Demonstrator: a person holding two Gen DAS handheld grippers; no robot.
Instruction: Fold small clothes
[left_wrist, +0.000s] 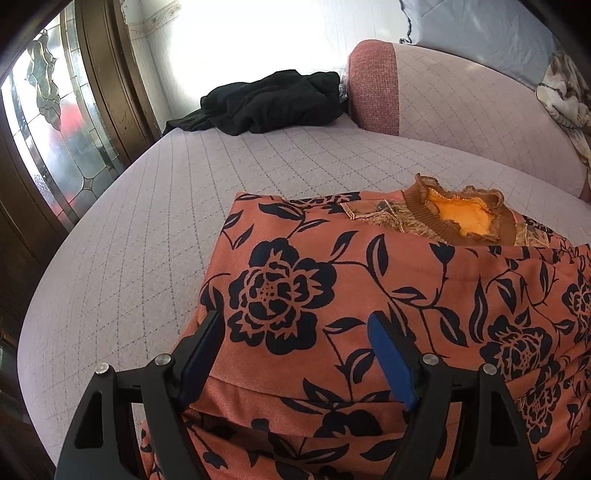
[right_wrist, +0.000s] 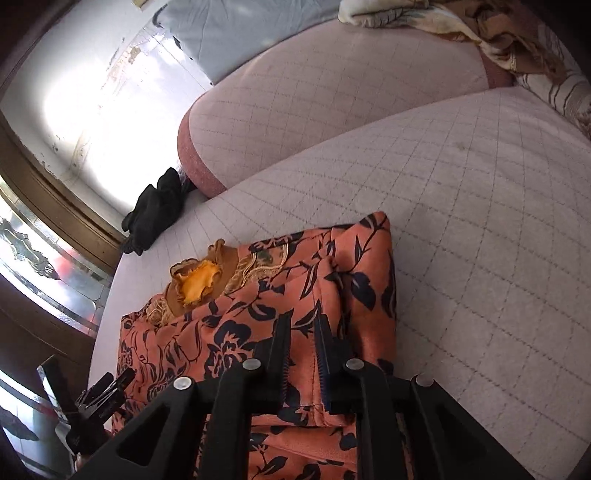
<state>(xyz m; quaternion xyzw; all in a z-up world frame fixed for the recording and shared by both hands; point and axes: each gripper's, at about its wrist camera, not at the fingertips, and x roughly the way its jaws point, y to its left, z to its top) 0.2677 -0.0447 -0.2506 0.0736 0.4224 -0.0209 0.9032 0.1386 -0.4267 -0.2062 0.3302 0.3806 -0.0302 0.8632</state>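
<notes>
**Right fingers pinch the hem, left stands ready**

Here we are on the quilted lilac sofa seat (left_wrist: 140, 229), and the floral garment (left_wrist: 332, 288) lies across its near edge, collar pointing toward the backrest (left_wrist: 461, 107). The right gripper (right_wrist: 303, 325) has its fingers drawn close together on a raised fold of the garment's right-hand side, and cloth is plainly caught between them. The left gripper (left_wrist: 295, 325) hovers over the left-hand side, fingers spread wide, nothing pinched, with fabric directly beneath.

The garment's long axis looks to run from the near edge toward the backrest, with the frilled orange collar (left_wrist: 458, 218) at the far end. So the cloth lies straight ahead of both pairs of fingers, and the right hand has the lead.

The fabric is thin, rust-orange, printed with dark navy flowers, soft and already layered; expect it to sag and slide. A crumpled black garment (left_wrist: 269, 103) sits at the seat's far corner, well apart.
</notes>
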